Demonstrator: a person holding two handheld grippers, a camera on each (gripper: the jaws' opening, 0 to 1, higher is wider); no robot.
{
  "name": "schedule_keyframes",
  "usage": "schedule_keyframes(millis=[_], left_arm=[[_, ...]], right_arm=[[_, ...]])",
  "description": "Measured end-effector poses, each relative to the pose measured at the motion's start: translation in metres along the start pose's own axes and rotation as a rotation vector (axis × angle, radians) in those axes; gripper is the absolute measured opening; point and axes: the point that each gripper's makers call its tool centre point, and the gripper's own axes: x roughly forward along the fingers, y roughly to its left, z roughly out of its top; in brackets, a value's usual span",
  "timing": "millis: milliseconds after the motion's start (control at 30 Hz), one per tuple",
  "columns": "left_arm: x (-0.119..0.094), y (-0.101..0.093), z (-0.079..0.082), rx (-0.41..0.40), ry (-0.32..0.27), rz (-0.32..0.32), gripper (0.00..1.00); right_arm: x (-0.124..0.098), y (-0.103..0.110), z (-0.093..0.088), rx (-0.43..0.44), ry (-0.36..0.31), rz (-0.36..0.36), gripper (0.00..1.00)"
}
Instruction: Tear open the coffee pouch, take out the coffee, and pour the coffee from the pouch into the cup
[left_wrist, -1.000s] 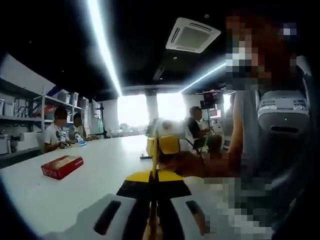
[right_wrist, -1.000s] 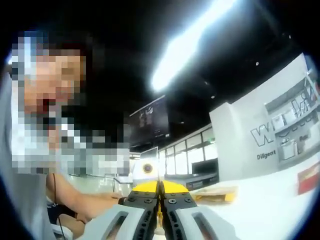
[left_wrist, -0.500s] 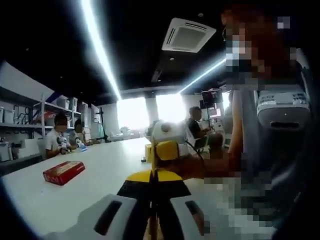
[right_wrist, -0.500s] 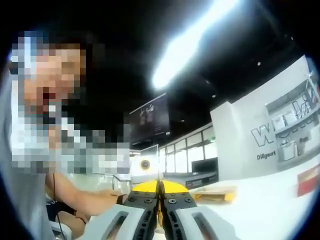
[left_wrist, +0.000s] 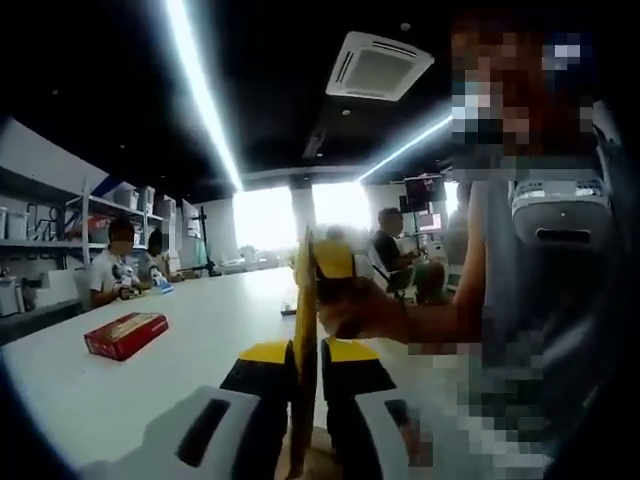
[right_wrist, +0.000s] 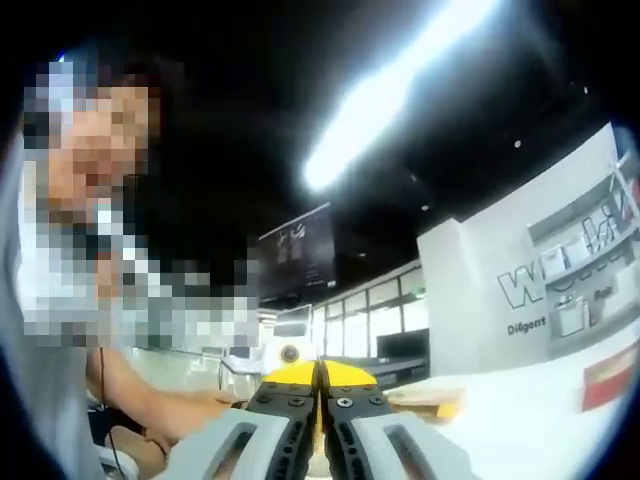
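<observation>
The left gripper (left_wrist: 305, 365) is pointing out level over the white surface (left_wrist: 150, 370), its fingers (left_wrist: 268, 372) standing a narrow gap apart with the thin yellow pouch (left_wrist: 303, 300) rising edge-on between them; whether they are pressing on it cannot be told. The right gripper (right_wrist: 320, 378) is tilting upward toward the ceiling, its fingers (right_wrist: 291, 385) pressed together with a thin yellow strip of the pouch (right_wrist: 319, 425) showing in the seam. In the left gripper view the right gripper (left_wrist: 335, 265) is coming in from the right at the pouch's upper edge, with the person's hand (left_wrist: 365, 315) behind it. In the right gripper view the left gripper (right_wrist: 288, 356) is sitting just past the fingertips, and the person's forearm (right_wrist: 150, 400) is lying low on the left. The left gripper view is taking in a red box (left_wrist: 125, 334) lying well apart to the left on the surface, two people (left_wrist: 120, 265) sitting at its far end beside shelves (left_wrist: 60, 215), and another person (left_wrist: 392, 250) seated behind. The right gripper view is catching a flat yellow-brown packet (right_wrist: 425, 400) lying on the surface just right of the fingers, a red box (right_wrist: 608, 375) at the right edge, and a white wall (right_wrist: 540, 290) with lettering. The surface is stretching wide and bare to the left of the pouch, its near edge running along the lower left.
</observation>
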Motion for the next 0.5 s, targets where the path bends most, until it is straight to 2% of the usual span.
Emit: schedule_keyframes(millis=[67,133,200,267,333,400,500], left_arm=[[0.000,0.002,0.001,-0.011,0.019,0.023,0.22],[-0.006,0.007,0.003,-0.046,0.033,0.091,0.28],[-0.020,0.019,0.011,0.026,-0.005,0.211,0.33],[-0.038,0.017,0.014,0.059,-0.035,0.279,0.32],[-0.059,0.024,0.009,0.036,-0.023,0.415,0.35],[-0.076,0.026,0.004,0.010,-0.035,0.504,0.34],[-0.098,0.028,0.001,0.017,-0.051,0.631,0.33]], right_arm=[[-0.002,-0.004,0.002,0.010,-0.007,-0.005,0.02],[-0.001,-0.006,0.002,0.012,-0.010,-0.011,0.02],[0.001,-0.007,0.000,0.014,-0.006,-0.018,0.02],[0.002,-0.007,-0.002,0.016,-0.011,-0.022,0.02],[0.004,-0.006,-0.005,0.023,-0.018,-0.023,0.02],[0.007,-0.006,-0.009,0.029,-0.022,-0.021,0.02],[0.010,-0.006,-0.012,0.031,-0.021,-0.019,0.02]])
